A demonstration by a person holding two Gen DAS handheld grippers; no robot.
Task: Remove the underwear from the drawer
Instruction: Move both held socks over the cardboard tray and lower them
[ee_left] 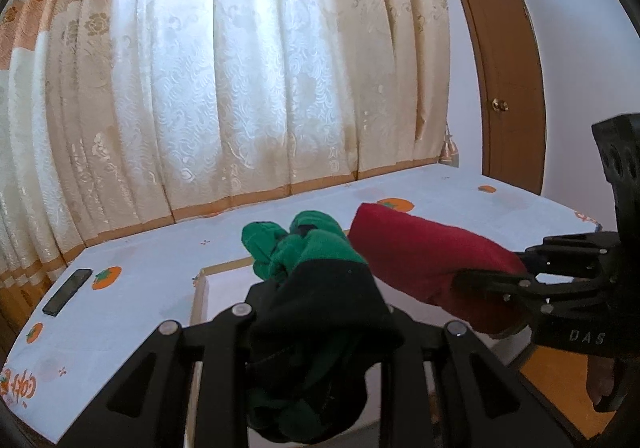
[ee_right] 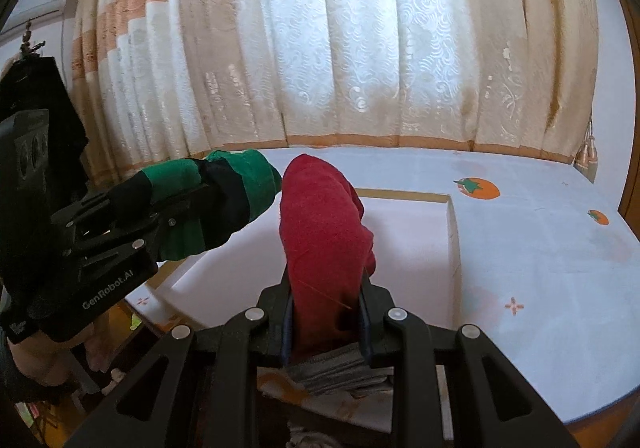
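Note:
My left gripper is shut on a green-and-black underwear piece that bunches up between its fingers and hides the fingertips. In the right wrist view the same gripper comes in from the left with the green-and-black piece. My right gripper is shut on a red underwear piece that stands up from its jaws. From the left wrist view, the right gripper holds the red piece at the right. Both pieces hang in the air over a white box with a wooden rim.
The box sits within a pale cloth-covered table printed with orange fruit. A dark phone lies near the table's left edge. Folded grey cloth lies below my right gripper. A curtain hangs behind and a brown door stands at the right.

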